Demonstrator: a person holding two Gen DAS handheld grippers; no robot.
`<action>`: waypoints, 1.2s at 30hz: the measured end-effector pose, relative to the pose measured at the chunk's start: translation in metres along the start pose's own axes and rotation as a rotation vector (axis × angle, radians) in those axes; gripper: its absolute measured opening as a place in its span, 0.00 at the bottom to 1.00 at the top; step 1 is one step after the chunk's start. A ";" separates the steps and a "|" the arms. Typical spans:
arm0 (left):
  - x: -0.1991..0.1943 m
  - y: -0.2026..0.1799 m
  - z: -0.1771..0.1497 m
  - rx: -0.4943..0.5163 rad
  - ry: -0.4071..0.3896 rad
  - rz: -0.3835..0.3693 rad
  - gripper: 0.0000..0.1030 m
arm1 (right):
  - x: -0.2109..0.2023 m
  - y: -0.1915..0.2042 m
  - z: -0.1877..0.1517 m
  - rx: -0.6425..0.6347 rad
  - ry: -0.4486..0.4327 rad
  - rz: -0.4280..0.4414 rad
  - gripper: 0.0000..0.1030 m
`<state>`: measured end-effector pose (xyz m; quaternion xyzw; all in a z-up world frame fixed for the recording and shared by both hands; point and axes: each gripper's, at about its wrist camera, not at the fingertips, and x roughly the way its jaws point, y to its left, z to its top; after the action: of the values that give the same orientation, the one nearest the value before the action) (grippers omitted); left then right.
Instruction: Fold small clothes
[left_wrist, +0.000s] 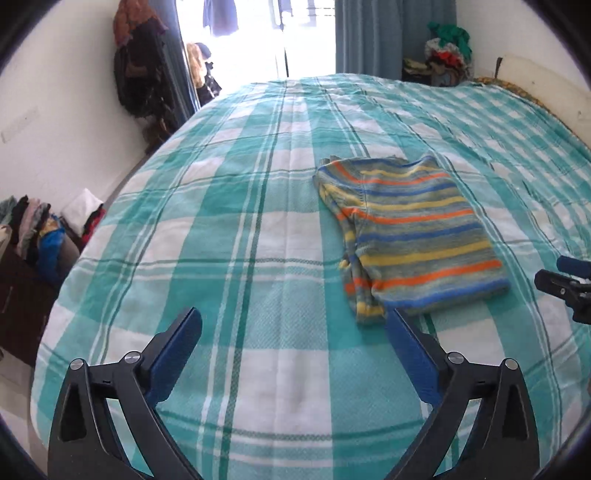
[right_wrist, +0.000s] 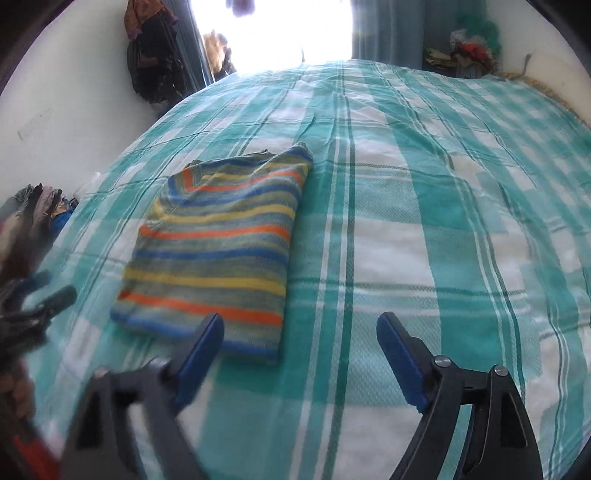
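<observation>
Both wrist views low over bed (left_wrist: 258, 229), facing window; share striped garment (left_wrist: 410, 229).

Each tool (left_wrist: 293, 317) has black arms, blue pads (left_wrist: 410, 354) (silver screws).

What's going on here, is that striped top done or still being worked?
A person holds two grippers over a bed with a teal checked cover. The striped sweater lies folded into a compact rectangle on it. The left gripper and right gripper are both open, holding nothing and off the garment.
</observation>
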<state>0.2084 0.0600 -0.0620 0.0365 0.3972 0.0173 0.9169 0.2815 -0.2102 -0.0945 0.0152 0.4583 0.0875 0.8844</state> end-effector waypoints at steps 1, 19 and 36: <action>-0.014 -0.001 -0.011 -0.018 -0.016 0.002 0.99 | -0.014 0.002 -0.016 0.001 -0.002 0.013 0.87; -0.103 0.016 -0.033 -0.145 0.108 0.083 0.99 | -0.111 0.068 -0.057 -0.051 -0.047 -0.014 1.00; -0.125 -0.008 -0.015 -0.090 0.073 0.090 0.98 | -0.152 0.079 -0.050 -0.083 -0.096 -0.110 1.00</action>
<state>0.1124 0.0454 0.0177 0.0125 0.4270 0.0776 0.9008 0.1438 -0.1611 0.0075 -0.0426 0.4113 0.0569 0.9087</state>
